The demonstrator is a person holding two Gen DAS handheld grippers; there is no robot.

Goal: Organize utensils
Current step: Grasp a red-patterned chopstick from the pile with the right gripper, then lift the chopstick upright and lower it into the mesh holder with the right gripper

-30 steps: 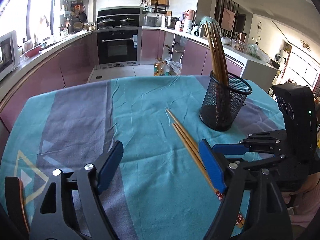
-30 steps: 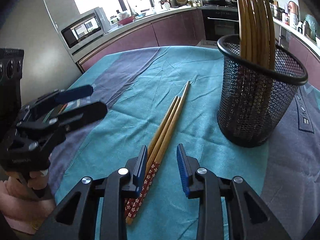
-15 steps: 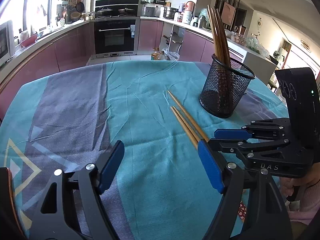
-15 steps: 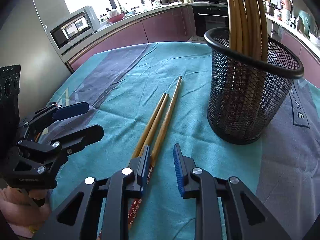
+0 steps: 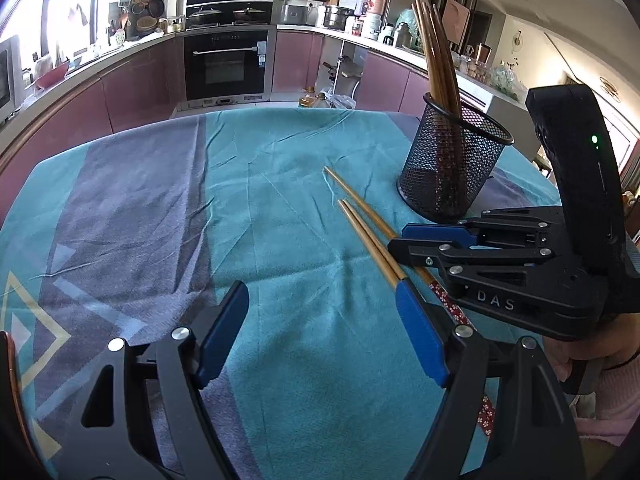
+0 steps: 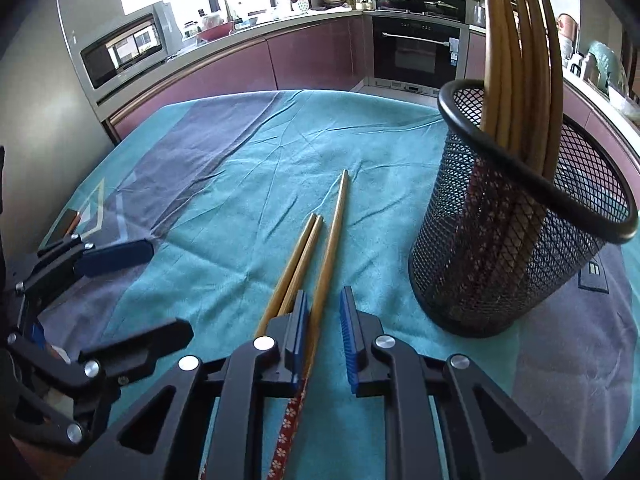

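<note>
Left wrist view: left gripper (image 5: 320, 332) jaws wide, empty, unchanged; right gripper (image 5: 416, 240) now over loose chopsticks (image 5: 368, 232) on desk (image 5: 160, 200).

Right wrist view: right gripper (image 6: 324, 332) jaws closing, narrowed around one chopstick (image 6: 332, 240); grasp imminent. Mesh holder (image 6: 516, 216) beside.

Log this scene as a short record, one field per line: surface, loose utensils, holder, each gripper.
surface: teal and grey tablecloth
loose utensils: three wooden chopsticks lying flat, left of the holder
holder: black mesh cup, upright, with several chopsticks standing in it
left gripper: jaws wide apart, nothing between them, over bare cloth
right gripper: jaws closing, one chopstick between them against the left pad; the right pad does not touch it yet
other two chopsticks: outside the jaws, to the left
</note>
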